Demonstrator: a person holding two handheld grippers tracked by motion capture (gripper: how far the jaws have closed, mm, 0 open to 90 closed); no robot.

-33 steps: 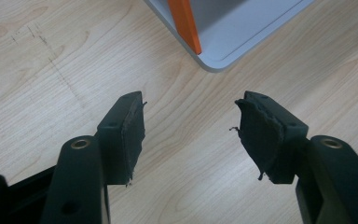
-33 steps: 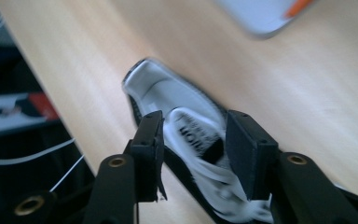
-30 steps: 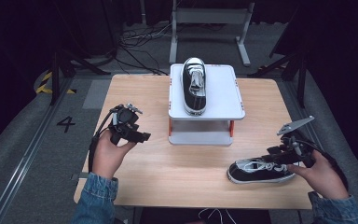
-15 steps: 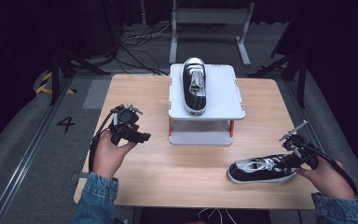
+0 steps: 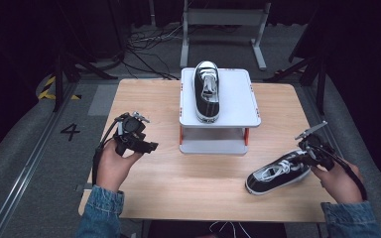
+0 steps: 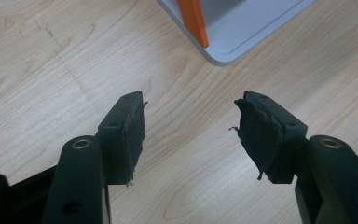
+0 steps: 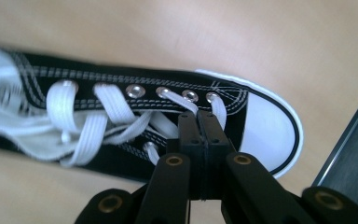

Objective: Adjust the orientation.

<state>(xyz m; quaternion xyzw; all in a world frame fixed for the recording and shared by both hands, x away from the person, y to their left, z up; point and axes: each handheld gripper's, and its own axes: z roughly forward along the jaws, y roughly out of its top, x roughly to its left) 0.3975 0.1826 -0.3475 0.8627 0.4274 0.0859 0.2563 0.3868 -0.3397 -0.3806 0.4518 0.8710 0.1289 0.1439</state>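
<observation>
A black canvas shoe [image 5: 278, 174] with white laces lies on its side on the wooden table [image 5: 198, 183] at the front right. My right gripper [image 5: 298, 157] is at its toe end. In the right gripper view its jaws have just been closing and stand shut [image 7: 198, 117], tips down among the laces [image 7: 121, 114] by the white toe cap [image 7: 265, 135]; I cannot tell whether a lace is caught. A matching shoe [image 5: 207, 91] stands on the grey raised platform [image 5: 238, 94]. My left gripper [image 5: 146, 146] hovers open [image 6: 189, 126] over bare wood, holding nothing.
The platform stands on orange legs [image 6: 193, 21] at the table's back middle; its lower corner [image 6: 242, 37] lies just ahead of my left gripper. Dark floor with cables and a metal frame [image 5: 223, 20] lies beyond the table.
My right gripper has sunk toward the shoe's toe end and its jaws have gone from open to shut. The shoe has stayed put. The left hand has not moved.
</observation>
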